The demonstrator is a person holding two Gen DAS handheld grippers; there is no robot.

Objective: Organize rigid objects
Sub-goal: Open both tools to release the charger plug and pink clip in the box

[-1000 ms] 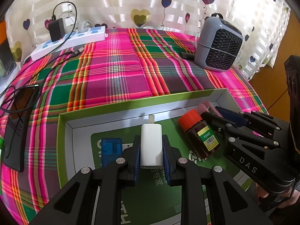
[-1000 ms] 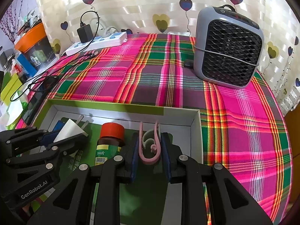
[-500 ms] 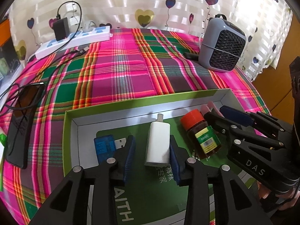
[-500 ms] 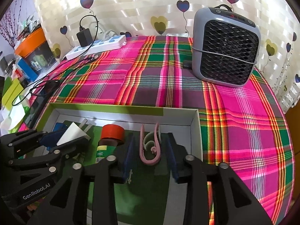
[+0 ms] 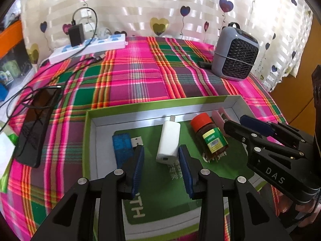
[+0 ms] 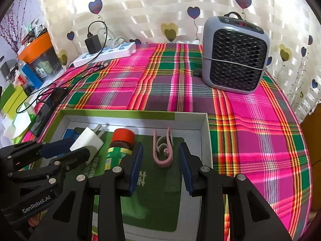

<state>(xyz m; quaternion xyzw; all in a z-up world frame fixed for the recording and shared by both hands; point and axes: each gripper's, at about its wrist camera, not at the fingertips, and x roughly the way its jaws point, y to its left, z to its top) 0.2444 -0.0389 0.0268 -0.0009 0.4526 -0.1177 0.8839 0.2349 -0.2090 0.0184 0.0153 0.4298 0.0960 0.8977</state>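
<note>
A green-rimmed open box (image 5: 160, 105) lies on the plaid cloth. Inside it, from left to right, lie a blue USB device (image 5: 123, 148), a white charger (image 5: 169, 140), a red-capped brown bottle (image 5: 210, 136) on its side, and a pink clip (image 5: 219, 116). My left gripper (image 5: 160, 152) is open, its pads either side of the charger's near end and clear of it. In the right wrist view my right gripper (image 6: 160, 150) is open around the pink clip (image 6: 163, 150), which rests on the box floor untouched. The bottle (image 6: 120, 142) lies just to its left.
A grey fan heater (image 6: 234, 56) stands at the back right. A white power strip (image 5: 88, 47) with a black adapter sits at the back left, with cables trailing to a dark phone (image 5: 38, 124) by the left edge. Coloured bins (image 6: 38, 56) stand beyond the table's left side.
Both grippers have opened: the left let go of the white charger and the right let go of the pink clip. Both things now lie in the box, and the left gripper has drawn back slightly.
</note>
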